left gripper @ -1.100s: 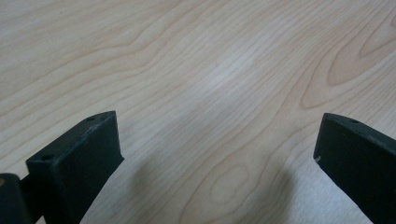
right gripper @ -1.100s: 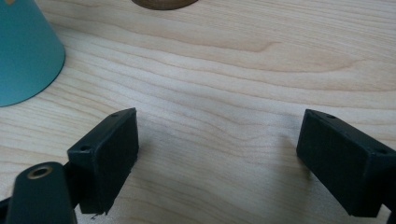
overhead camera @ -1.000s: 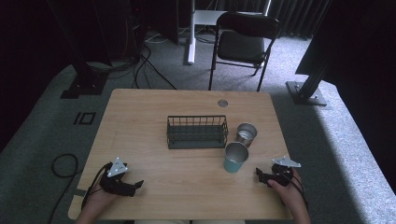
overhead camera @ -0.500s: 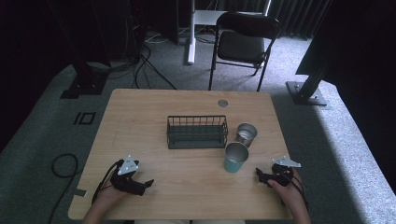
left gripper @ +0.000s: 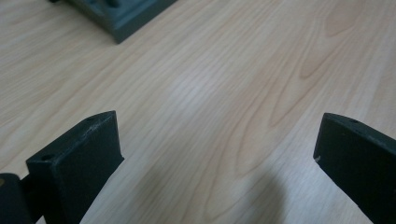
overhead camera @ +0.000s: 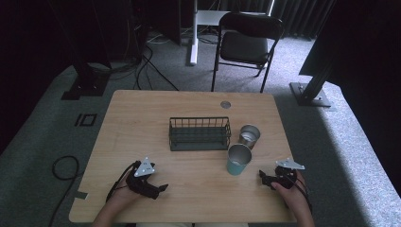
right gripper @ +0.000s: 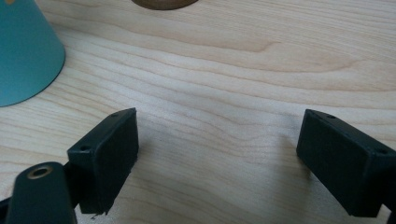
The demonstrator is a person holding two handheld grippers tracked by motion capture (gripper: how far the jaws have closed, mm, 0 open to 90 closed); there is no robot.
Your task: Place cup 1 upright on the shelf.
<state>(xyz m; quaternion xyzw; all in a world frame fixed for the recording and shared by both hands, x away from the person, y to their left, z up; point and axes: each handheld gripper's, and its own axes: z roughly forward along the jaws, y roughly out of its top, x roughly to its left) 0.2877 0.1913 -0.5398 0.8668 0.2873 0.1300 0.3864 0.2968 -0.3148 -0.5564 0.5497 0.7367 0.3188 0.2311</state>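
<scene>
Hands have shifted: the left gripper [overhead camera: 150, 185] has slid inward along the pale wooden tabletop [overhead camera: 142, 118] since a second ago, while the right gripper [overhead camera: 274, 178] stayed put, so a reach seems to be starting. Both sets of fingers are spread wide and hold nothing. The teal metal cup [overhead camera: 238, 160] stands upright near the right gripper, with a silver steel cup [overhead camera: 248, 136] just behind it, beside the dark wire rack [overhead camera: 199, 134]. Nothing blocks the teal cup.
</scene>
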